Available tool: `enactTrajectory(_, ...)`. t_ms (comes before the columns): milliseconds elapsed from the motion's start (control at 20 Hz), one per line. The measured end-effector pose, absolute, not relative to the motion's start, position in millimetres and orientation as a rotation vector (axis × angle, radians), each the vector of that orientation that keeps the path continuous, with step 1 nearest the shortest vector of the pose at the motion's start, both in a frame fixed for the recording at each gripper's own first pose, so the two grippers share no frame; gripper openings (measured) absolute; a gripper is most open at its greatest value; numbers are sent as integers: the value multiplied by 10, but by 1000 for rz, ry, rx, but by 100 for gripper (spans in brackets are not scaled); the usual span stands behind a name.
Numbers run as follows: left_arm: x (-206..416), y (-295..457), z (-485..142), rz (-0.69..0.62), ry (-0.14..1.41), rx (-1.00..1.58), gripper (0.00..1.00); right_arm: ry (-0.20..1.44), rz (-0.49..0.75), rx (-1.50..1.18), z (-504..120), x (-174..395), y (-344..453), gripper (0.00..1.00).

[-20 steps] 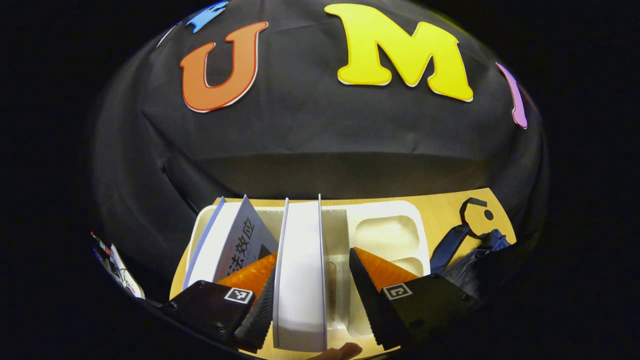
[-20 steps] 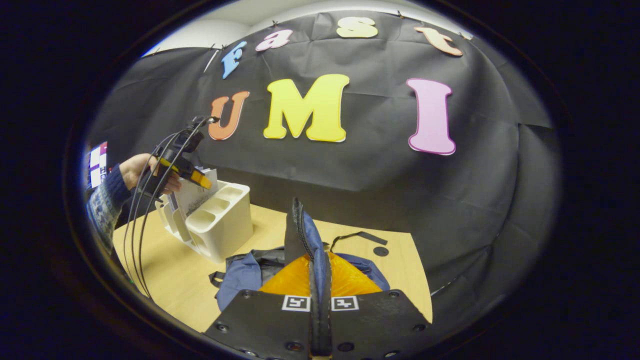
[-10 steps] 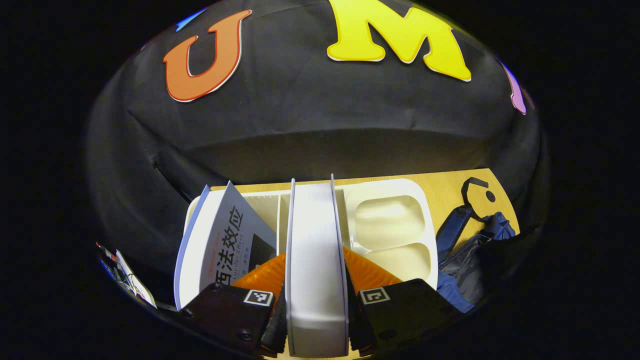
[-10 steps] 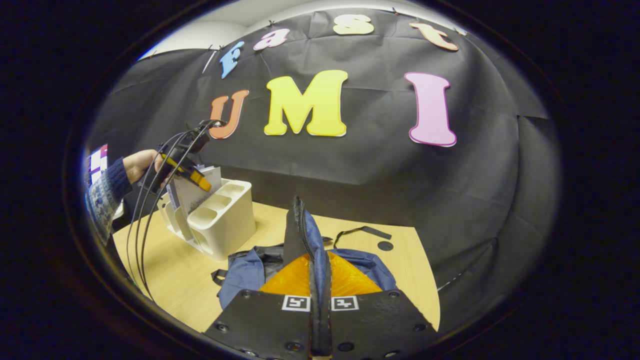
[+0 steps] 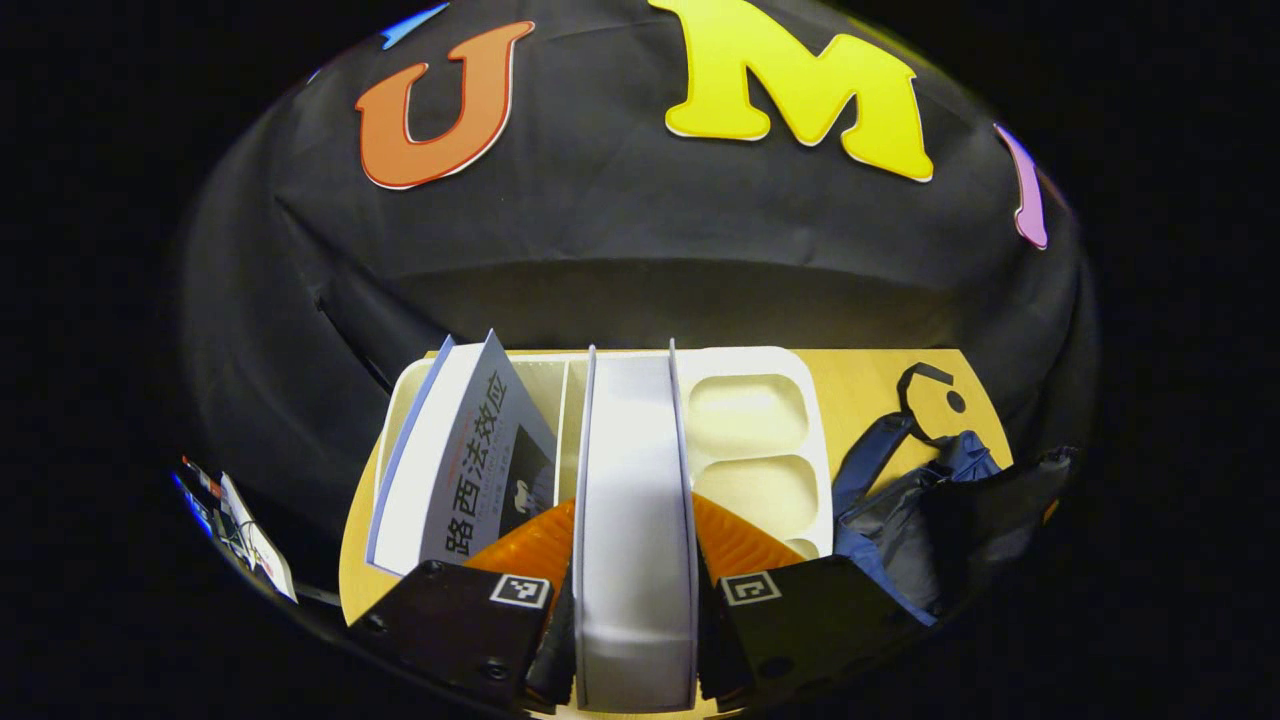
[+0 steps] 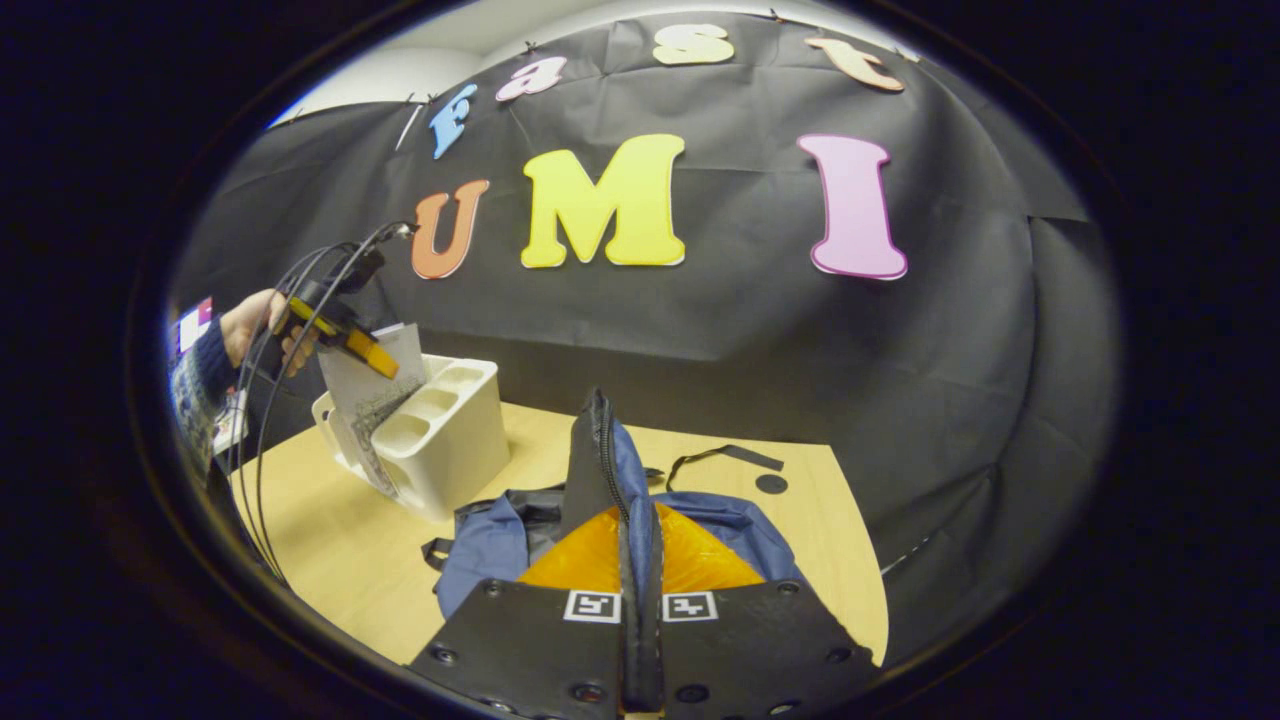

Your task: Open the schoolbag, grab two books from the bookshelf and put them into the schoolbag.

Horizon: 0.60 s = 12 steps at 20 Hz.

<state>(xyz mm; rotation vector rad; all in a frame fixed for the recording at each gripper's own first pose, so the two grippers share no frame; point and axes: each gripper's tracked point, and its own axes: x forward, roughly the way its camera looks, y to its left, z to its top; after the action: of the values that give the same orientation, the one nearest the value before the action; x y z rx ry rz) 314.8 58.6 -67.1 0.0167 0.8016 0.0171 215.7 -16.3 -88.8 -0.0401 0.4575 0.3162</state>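
The left gripper view looks steeply down past its fingers (image 5: 545, 665), close over the bookshelf (image 5: 760, 420). The right gripper view looks level, its fingers (image 6: 655, 545) near the schoolbag (image 6: 490, 545). Both share bookshelf, schoolbag and worktop (image 6: 340, 550).

Dim booth, soft overhead light — sharp centre, strong fisheye bending at edges, faint shadows, no glare

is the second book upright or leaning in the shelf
Leaning: the grey book tilts left in the white bookshelf, beside the book the left tool clamps.
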Motion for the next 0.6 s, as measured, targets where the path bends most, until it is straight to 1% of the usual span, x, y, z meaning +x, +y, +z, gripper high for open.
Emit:
enactTrajectory(50,3057,602,-634,17,795,20,48,458,315,-38,-898,2158,-171,1)
enactTrajectory(100,2970,623,-596,17,787,28,52,459,314,-36,-911,2157,-175,0)
enactTrajectory(150,2869,661,-579,25,782,29,48,460,314,-33,-915,2160,-183,0)
enactTrajectory(400,2455,809,-507,17,727,-2,48,464,323,-21,-963,2185,-166,1)
enactTrajectory(450,2375,826,-525,14,728,-15,51,467,327,-20,-972,2194,-151,1)
enactTrajectory(500,2302,838,-532,11,728,-31,47,468,328,-19,-983,2192,-147,1)
enactTrajectory(600,2160,839,-564,3,723,-69,48,470,323,-10,-994,2206,-147,1)
